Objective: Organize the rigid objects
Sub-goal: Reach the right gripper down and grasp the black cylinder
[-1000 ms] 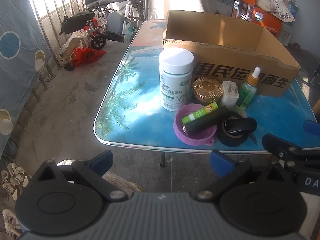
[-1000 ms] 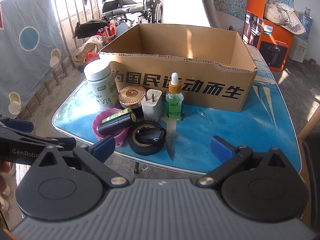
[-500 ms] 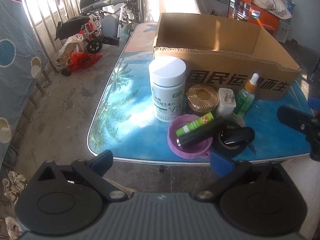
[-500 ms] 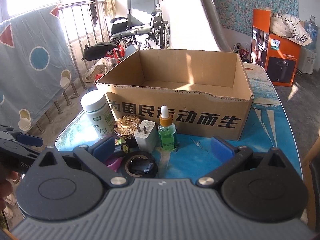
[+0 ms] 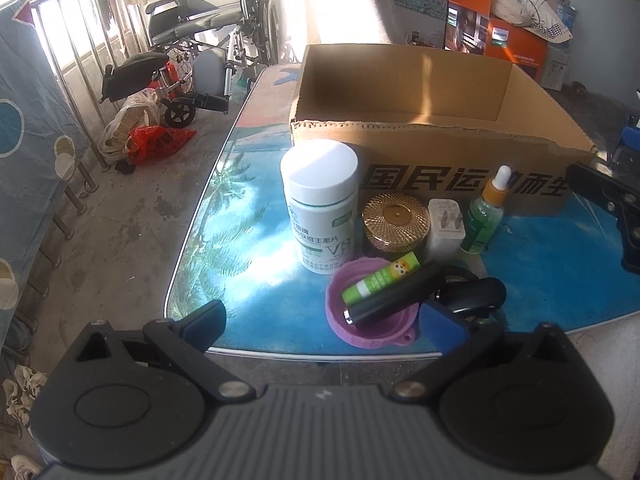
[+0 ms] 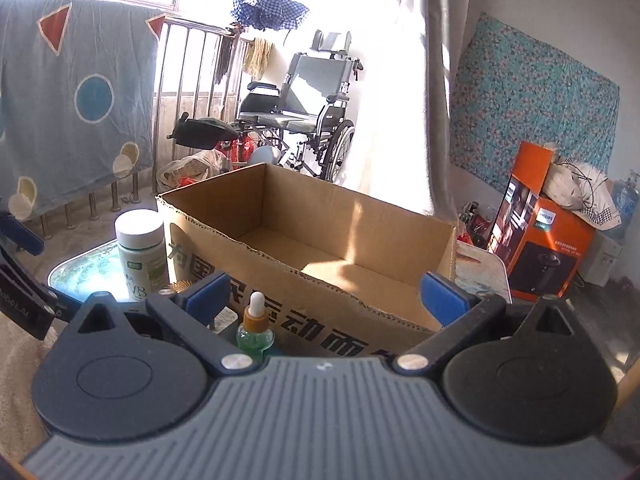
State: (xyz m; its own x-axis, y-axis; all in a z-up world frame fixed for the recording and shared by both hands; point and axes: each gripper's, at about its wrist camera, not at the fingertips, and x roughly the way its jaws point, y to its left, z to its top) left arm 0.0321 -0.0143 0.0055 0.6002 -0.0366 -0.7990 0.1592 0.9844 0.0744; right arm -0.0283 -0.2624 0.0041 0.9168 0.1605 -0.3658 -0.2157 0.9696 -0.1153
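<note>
An open cardboard box (image 5: 424,140) stands on the blue table (image 5: 240,216), empty inside. In front of it stand a white vitamin bottle (image 5: 322,204), a gold lidded jar (image 5: 394,222), a white plug (image 5: 444,228) and a green dropper bottle (image 5: 484,216). A purple bowl (image 5: 360,312) holds a green tube (image 5: 382,278) and a black cylinder (image 5: 394,298); a black tape roll (image 5: 472,292) lies beside it. My left gripper (image 5: 324,320) is open at the table's near edge. My right gripper (image 6: 326,292) is open, raised before the box (image 6: 312,256), above the dropper bottle (image 6: 255,328).
A wheelchair (image 6: 304,112), bags (image 5: 140,136) and a metal railing (image 5: 80,80) stand beyond the table's left side. An orange carton (image 6: 540,236) sits at the back right. A patterned sheet (image 6: 72,96) hangs on the left.
My right gripper has risen and tilted upward, so the table items dropped out of its view. My left gripper moved slightly forward toward the table.
</note>
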